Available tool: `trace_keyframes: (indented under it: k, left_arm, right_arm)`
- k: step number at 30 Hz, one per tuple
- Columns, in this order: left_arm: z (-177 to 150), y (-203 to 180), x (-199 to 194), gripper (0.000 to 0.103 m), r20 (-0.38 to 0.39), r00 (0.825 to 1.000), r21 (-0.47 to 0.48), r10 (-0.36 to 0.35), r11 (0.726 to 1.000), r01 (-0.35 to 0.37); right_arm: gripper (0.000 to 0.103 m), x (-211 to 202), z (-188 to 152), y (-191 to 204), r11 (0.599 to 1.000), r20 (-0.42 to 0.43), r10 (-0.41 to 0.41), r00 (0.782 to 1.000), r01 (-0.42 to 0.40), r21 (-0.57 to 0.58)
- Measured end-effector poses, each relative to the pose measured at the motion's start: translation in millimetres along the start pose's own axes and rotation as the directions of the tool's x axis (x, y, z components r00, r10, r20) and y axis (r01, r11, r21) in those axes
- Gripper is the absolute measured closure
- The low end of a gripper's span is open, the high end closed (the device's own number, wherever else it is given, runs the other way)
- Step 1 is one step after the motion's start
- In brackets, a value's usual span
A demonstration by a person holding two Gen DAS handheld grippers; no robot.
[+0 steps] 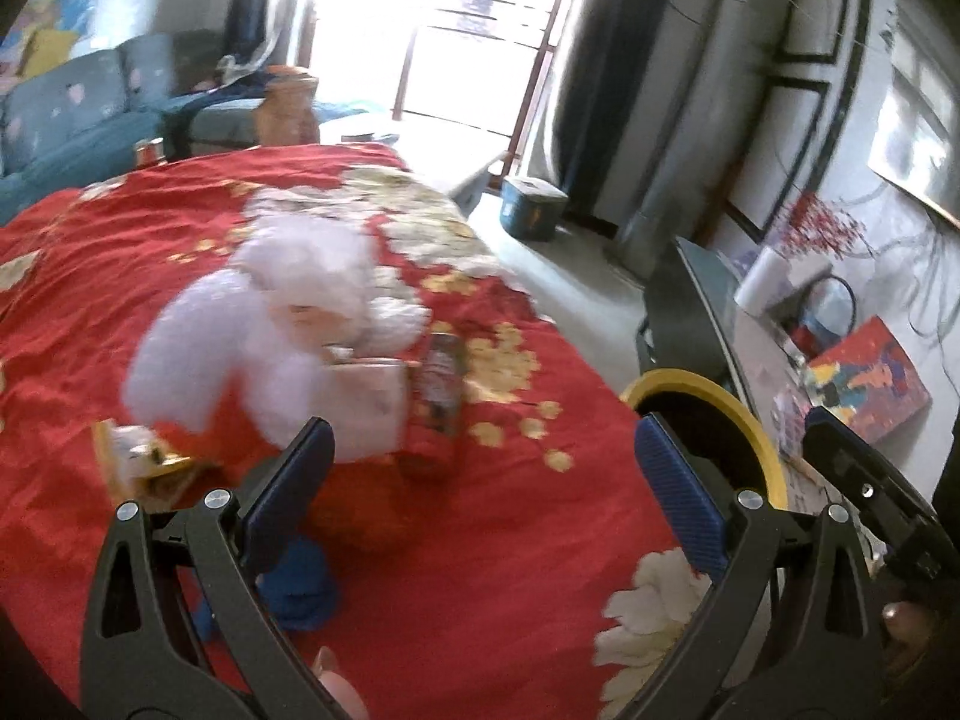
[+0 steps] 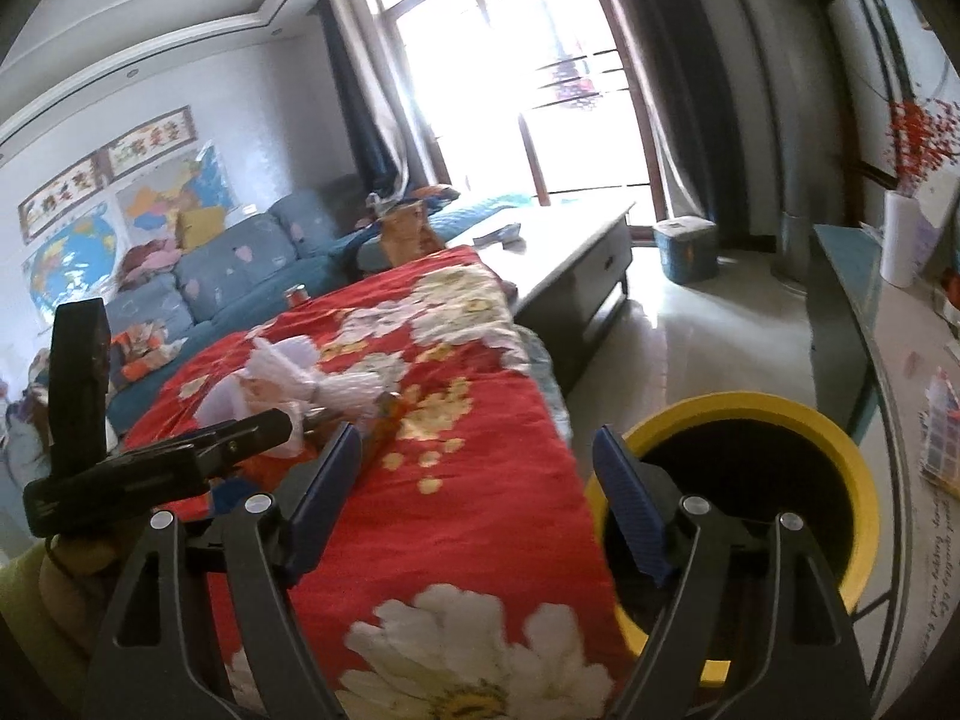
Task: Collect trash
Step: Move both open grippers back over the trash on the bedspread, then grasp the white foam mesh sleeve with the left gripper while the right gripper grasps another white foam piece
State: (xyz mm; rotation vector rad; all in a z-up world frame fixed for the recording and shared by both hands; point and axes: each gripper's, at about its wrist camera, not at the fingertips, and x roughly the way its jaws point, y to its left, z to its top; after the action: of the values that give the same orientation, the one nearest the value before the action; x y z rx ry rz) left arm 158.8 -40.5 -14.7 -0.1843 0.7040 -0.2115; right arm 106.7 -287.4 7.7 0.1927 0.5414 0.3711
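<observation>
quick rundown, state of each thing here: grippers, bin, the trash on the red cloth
left gripper: open, nothing between the fingers
right gripper: open, empty
bin: upright beside the table, top open
white wrap: crumpled, lying on the red cloth
bottle: lying on its side by the wrap
yellow wrapper: crumpled, on the cloth
blue scrap: lying on the cloth

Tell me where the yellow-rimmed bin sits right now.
The yellow-rimmed bin stands on the floor off the right edge of the red floral cloth, low right in both wrist views, just behind the right gripper.
</observation>
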Motion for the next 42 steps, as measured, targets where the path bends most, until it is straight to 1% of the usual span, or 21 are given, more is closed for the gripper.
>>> trace_keyframes:
  k: [4, 10, 13, 18, 22, 23, 24, 26, 27, 29, 33, 35, 36, 37, 39, 40, 41, 42]
  left_arm:
    - [1.0, 25.4, -9.6, 0.011, 0.018, 0.999, -0.056, 0.035, 0.998, -0.034]
    - [3.7, 65.7, -25.5, 0.011, 0.047, 0.995, -0.136, 0.083, 0.988, -0.076]
    - [5.5, 81.5, -31.9, 0.011, 0.058, 0.994, -0.173, 0.094, 0.981, -0.082]
    - [8.2, 100.3, -37.4, 0.011, 0.068, 0.992, -0.207, 0.107, 0.974, -0.091]
    - [8.8, 115.8, -35.3, 0.011, 0.060, 0.994, -0.237, 0.091, 0.969, -0.074]
    - [8.4, 120.1, -34.2, 0.012, 0.056, 0.995, -0.244, 0.081, 0.968, -0.065]
    - [8.3, 122.8, -33.0, 0.013, 0.054, 0.996, -0.250, 0.070, 0.967, -0.055]
    - [8.1, 128.4, -28.7, 0.020, 0.047, 0.998, -0.262, 0.040, 0.965, -0.026]
    - [8.4, 130.1, -26.5, 0.022, 0.044, 0.999, -0.269, 0.025, 0.963, -0.012]
    - [9.1, 132.5, -22.3, 0.030, 0.042, 0.999, -0.273, 0.000, 0.962, 0.012]
    - [12.3, 133.9, -16.1, 0.035, 0.040, 0.998, -0.285, -0.054, 0.956, 0.063]
    - [14.0, 135.7, -13.0, 0.040, 0.037, 0.997, -0.295, -0.071, 0.952, 0.079]
    - [14.3, 137.1, -12.0, 0.041, 0.036, 0.996, -0.302, -0.078, 0.950, 0.085]
    - [15.0, 137.8, -10.7, 0.042, 0.035, 0.996, -0.307, -0.085, 0.947, 0.092]
    - [15.1, 137.2, -10.5, 0.045, 0.035, 0.995, -0.310, -0.093, 0.946, 0.099]
    - [15.4, 136.3, -10.3, 0.049, 0.036, 0.995, -0.306, -0.096, 0.947, 0.102]
    - [15.6, 135.1, -10.2, 0.056, 0.035, 0.995, -0.300, -0.097, 0.948, 0.103]
    - [15.5, 133.7, -10.3, 0.059, 0.034, 0.994, -0.293, -0.100, 0.950, 0.105]
  right_arm:
    - [0.026, 11.5, 6.6, 22.1, 0.999, -0.007, 0.043, 0.999, -0.043, -0.028]
    - [0.026, 29.3, 14.4, 50.0, 0.993, -0.023, 0.089, 0.996, -0.091, -0.070]
    - [0.026, 40.9, 18.7, 63.0, 0.989, -0.035, 0.112, 0.993, -0.115, -0.091]
    - [0.026, 63.4, 25.9, 80.2, 0.981, -0.064, 0.150, 0.987, -0.157, -0.111]
    - [0.027, 84.8, 32.2, 93.0, 0.973, -0.093, 0.184, 0.978, -0.195, -0.123]
    - [0.029, 91.8, 34.4, 97.4, 0.970, -0.104, 0.197, 0.975, -0.209, -0.126]
    - [0.030, 97.2, 35.7, 100.6, 0.966, -0.113, 0.207, 0.972, -0.221, -0.131]
    - [0.034, 107.2, 37.8, 107.0, 0.962, -0.128, 0.214, 0.968, -0.232, -0.141]
    - [0.035, 111.0, 38.9, 109.1, 0.961, -0.135, 0.219, 0.966, -0.238, -0.144]
    - [0.040, 119.8, 40.7, 114.2, 0.957, -0.150, 0.229, 0.962, -0.251, -0.144]
    - [0.047, 139.2, 44.3, 119.4, 0.957, -0.173, 0.243, 0.955, -0.265, -0.120]
    - [0.054, 147.8, 46.1, 120.4, 0.955, -0.186, 0.261, 0.947, -0.281, -0.097]
    - [0.055, 152.2, 46.3, 120.5, 0.953, -0.193, 0.267, 0.944, -0.288, -0.092]
    - [0.060, 154.7, 46.2, 121.8, 0.953, -0.199, 0.268, 0.943, -0.290, -0.090]
    - [0.075, 161.4, 45.2, 122.0, 0.949, -0.218, 0.283, 0.934, -0.305, -0.077]
    - [0.086, 162.6, 44.5, 122.0, 0.949, -0.221, 0.285, 0.933, -0.307, -0.073]
    - [0.092, 162.2, 43.8, 121.6, 0.949, -0.219, 0.285, 0.933, -0.307, -0.071]
    - [0.095, 161.8, 43.6, 121.7, 0.949, -0.213, 0.286, 0.934, -0.307, -0.071]
